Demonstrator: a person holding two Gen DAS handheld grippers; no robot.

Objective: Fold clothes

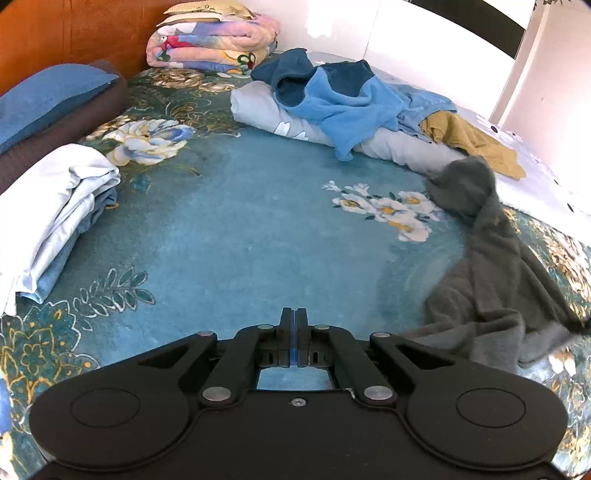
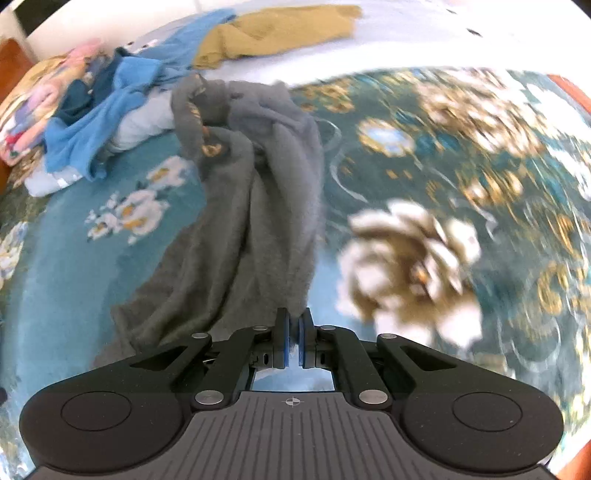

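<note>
One grey garment (image 2: pixel 240 206) stretches lengthwise from right gripper (image 2: pixel 294 334).

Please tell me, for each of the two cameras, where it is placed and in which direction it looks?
Left wrist: sits on the left claw, facing along its shut, empty fingers over the bed toward folded sheets and the clothes pile.
Right wrist: sits on the right claw, looking down its fingers, shut on the grey garment; the background is blurred.
Shared: grey garment, bed, blue top, mustard garment.
</note>
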